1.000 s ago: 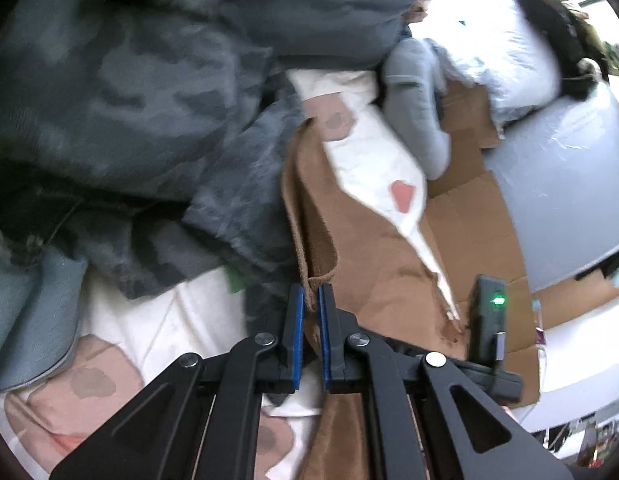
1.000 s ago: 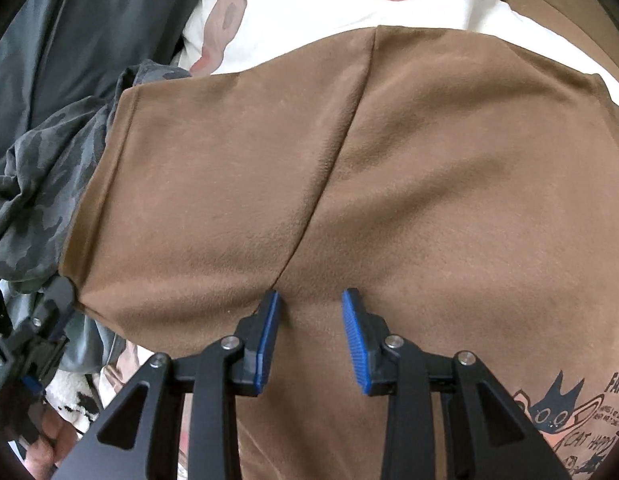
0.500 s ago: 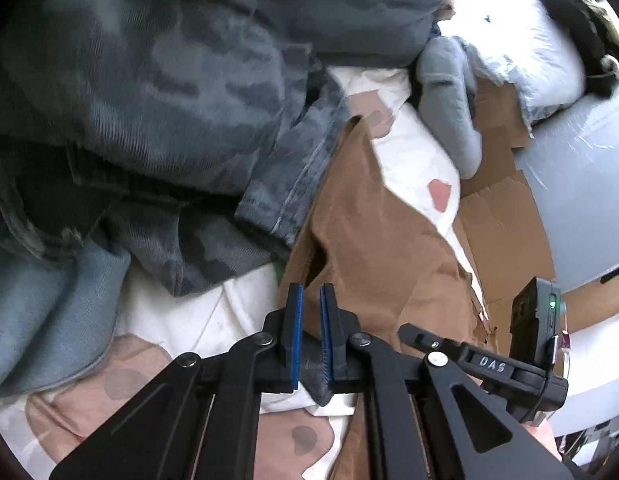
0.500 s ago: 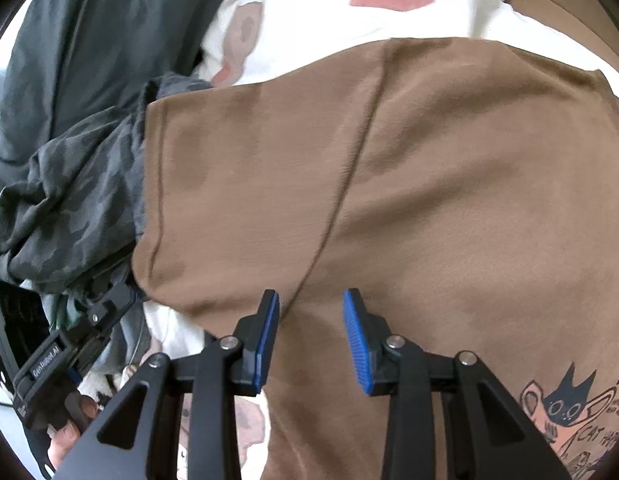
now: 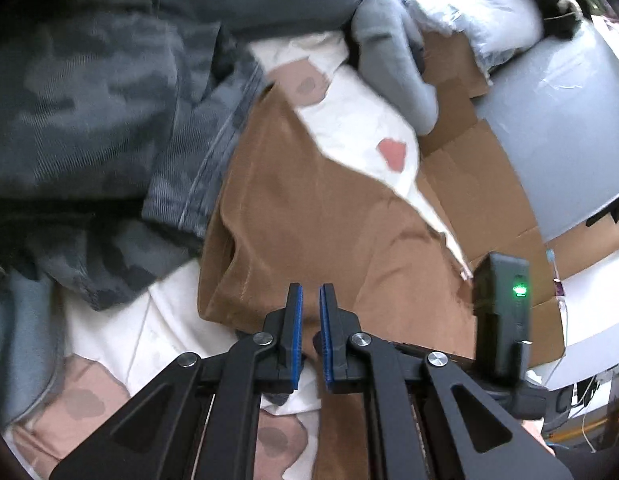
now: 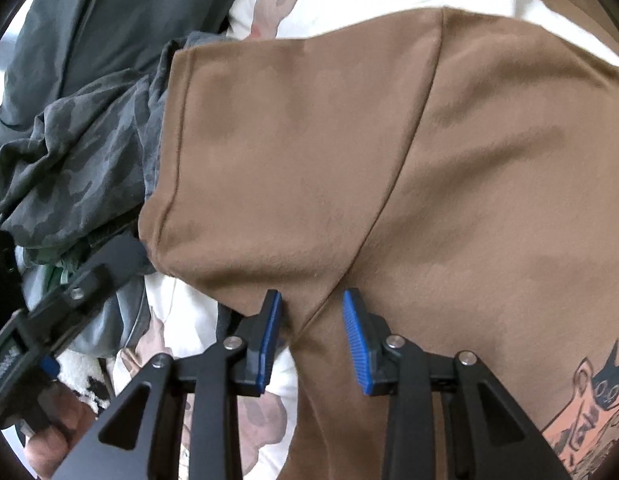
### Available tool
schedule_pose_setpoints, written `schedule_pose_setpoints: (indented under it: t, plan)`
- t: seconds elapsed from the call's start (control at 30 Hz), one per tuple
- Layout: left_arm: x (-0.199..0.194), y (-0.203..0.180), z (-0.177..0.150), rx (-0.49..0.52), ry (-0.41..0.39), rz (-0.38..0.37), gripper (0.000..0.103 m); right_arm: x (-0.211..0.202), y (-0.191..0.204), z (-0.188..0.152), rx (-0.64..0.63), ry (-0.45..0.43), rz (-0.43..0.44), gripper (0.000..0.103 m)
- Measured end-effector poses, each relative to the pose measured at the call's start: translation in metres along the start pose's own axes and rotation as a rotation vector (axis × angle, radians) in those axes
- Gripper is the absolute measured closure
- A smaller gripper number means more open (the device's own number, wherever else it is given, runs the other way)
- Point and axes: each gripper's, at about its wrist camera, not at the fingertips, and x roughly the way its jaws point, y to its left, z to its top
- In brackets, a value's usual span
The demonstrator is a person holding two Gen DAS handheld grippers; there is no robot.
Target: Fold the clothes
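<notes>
brown sweatshirt (image 6: pixel 449 168) spread on bed sheet (image 5: pixel 121 332) for folding; left hand-held gripper (image 5: pixel 310 320) nearly closed, apparently empty; right hand-held gripper (image 6: pixel 311 334) open over its sleeve seam.

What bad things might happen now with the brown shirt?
1. The left hand-held gripper has its fingers nearly closed with brown shirt cloth between them. The hold looks narrow, so the cloth may slip out if pulled.
2. The camouflage garment lies over the shirt's edge, so it might get dragged along or wrinkle the fold.
3. The right hand-held gripper is open over the sleeve seam. Closing there could pinch a bunched crease.
</notes>
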Motion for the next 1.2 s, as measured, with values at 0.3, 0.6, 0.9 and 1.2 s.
schedule_pose_setpoints:
  t: [0.3,0.6,0.9,1.2]
  plan:
    - [0.012,0.028,0.006,-0.002,-0.013,0.188,0.095,-0.019,-0.009,-0.006,-0.011,-0.016,-0.02,0.072]
    - [-0.004,0.009,0.006,0.032,-0.015,0.078,0.095,-0.044,-0.023,-0.011,-0.014,-0.044,-0.055,0.072]
    - [0.042,-0.038,0.008,0.136,0.09,-0.054,0.095,-0.084,-0.066,-0.008,-0.041,-0.056,-0.175,0.072]
    - [0.092,-0.072,0.037,0.227,0.132,-0.081,0.095,-0.118,-0.095,-0.027,-0.155,0.005,-0.285,0.072]
